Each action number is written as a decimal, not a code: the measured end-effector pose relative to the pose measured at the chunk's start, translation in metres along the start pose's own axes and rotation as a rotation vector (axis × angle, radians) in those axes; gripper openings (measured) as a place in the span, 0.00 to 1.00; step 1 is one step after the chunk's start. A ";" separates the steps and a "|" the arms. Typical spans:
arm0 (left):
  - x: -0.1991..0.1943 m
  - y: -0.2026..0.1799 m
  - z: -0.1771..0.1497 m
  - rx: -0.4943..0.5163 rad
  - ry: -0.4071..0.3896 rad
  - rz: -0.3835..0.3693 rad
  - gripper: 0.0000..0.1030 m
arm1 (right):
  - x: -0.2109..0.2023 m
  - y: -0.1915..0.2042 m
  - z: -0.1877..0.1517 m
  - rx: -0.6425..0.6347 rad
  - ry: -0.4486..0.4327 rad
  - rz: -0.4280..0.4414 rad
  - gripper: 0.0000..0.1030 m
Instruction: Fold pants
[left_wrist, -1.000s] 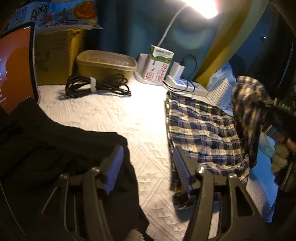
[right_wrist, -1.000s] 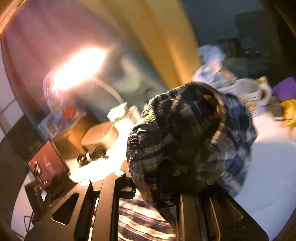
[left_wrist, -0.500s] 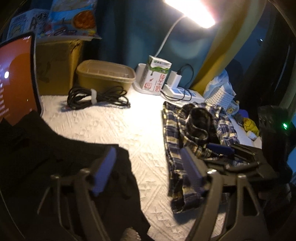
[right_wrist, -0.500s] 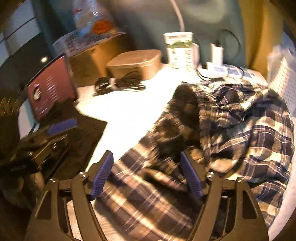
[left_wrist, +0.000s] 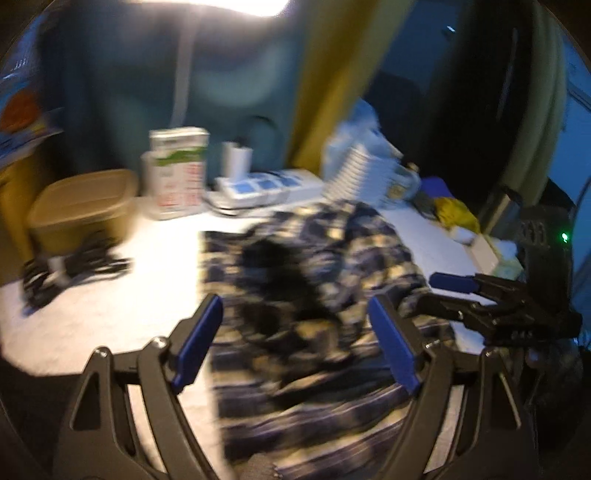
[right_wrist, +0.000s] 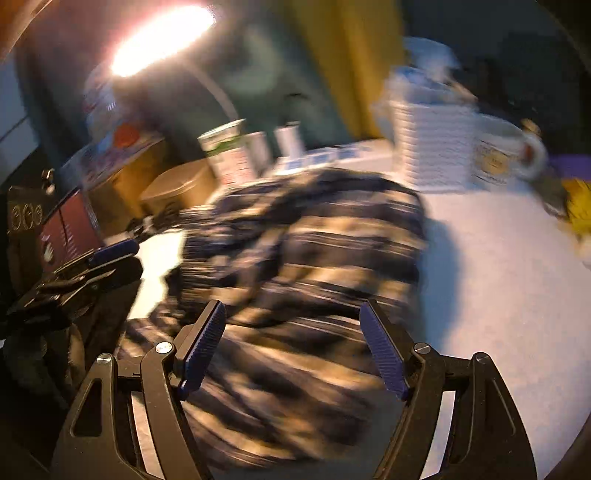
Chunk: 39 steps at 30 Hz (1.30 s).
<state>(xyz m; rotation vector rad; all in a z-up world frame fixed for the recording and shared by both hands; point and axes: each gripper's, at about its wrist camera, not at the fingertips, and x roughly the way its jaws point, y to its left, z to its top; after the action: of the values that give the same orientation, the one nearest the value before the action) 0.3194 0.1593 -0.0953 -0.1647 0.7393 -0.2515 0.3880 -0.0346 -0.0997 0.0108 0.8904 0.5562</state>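
Observation:
The plaid pants lie in a crumpled, blurred heap on the white textured tablecloth. My left gripper hovers over the heap's near part; its jaws are opening and no cloth is pinched between them. In the right wrist view the same pants spread out under my right gripper, which stands open and holds nothing. The right gripper also shows at the right of the left wrist view, beside the heap. At the pants' left edge in the right wrist view is the left gripper.
Along the back stand a brown lidded container, a carton, a power strip and a white perforated basket. A coiled black cable lies at left. A mug and a tablet flank the pants.
The right gripper let go of the lifted pants, which now lie heaped on the table. The left gripper swung right, from over a black garment to over the plaid pants, and its jaws widened.

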 end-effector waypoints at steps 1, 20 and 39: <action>0.007 -0.005 0.001 0.011 0.018 -0.006 0.80 | -0.002 -0.012 -0.003 0.020 0.000 -0.011 0.76; 0.024 0.064 0.003 -0.116 0.033 0.298 0.79 | 0.019 -0.010 -0.024 -0.032 0.113 0.073 0.76; 0.012 0.042 -0.032 -0.133 0.073 0.169 0.80 | 0.006 0.023 -0.053 -0.204 0.138 -0.034 0.67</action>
<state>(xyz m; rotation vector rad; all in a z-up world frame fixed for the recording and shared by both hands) 0.3126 0.1944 -0.1365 -0.2186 0.8379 -0.0479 0.3409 -0.0240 -0.1325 -0.2291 0.9625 0.6196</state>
